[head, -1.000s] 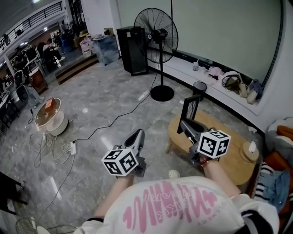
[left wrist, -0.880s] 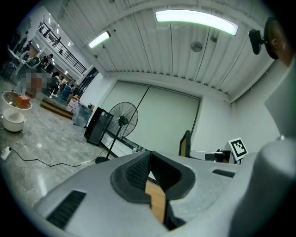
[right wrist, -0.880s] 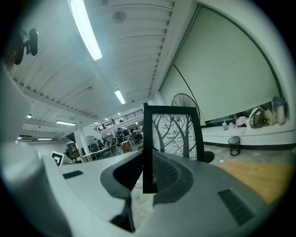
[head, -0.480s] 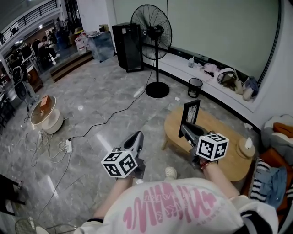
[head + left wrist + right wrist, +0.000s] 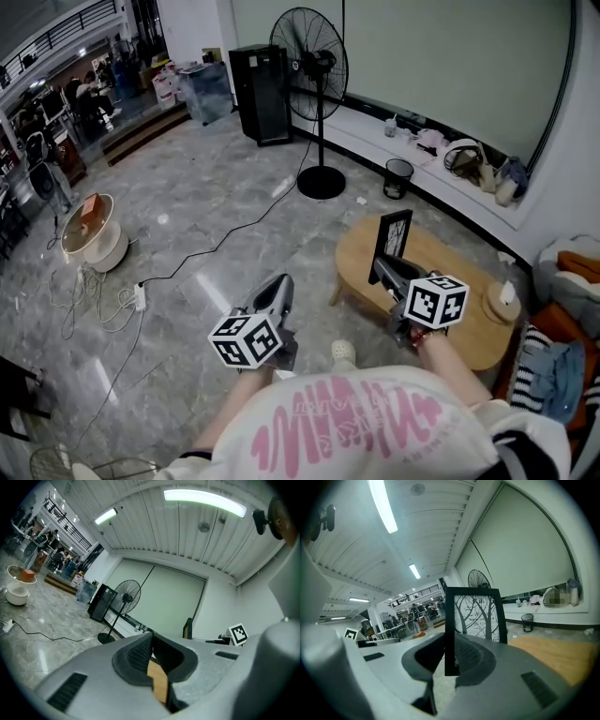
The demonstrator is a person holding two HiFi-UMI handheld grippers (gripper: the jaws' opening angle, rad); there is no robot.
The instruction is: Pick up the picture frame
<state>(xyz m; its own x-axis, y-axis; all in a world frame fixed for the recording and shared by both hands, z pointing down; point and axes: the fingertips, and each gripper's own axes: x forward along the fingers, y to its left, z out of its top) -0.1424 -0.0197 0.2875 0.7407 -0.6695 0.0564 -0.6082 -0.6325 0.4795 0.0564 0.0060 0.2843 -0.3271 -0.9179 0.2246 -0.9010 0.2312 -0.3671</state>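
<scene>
Right gripper point(image 5: 449, 643): jaws closed on the left border of the picture frame point(image 5: 476, 613), which is held upright over the left end of the wooden table point(image 5: 473, 272). The frame's lower corner is seen hanging free between the jaws.
Left gripper point(image 5: 151, 637): jaws brought together, nothing clasped; carried left of the table, over the floor.
Standing fan point(image 5: 314, 70), waste bin point(image 5: 398, 178): sited beyond the table.
</scene>
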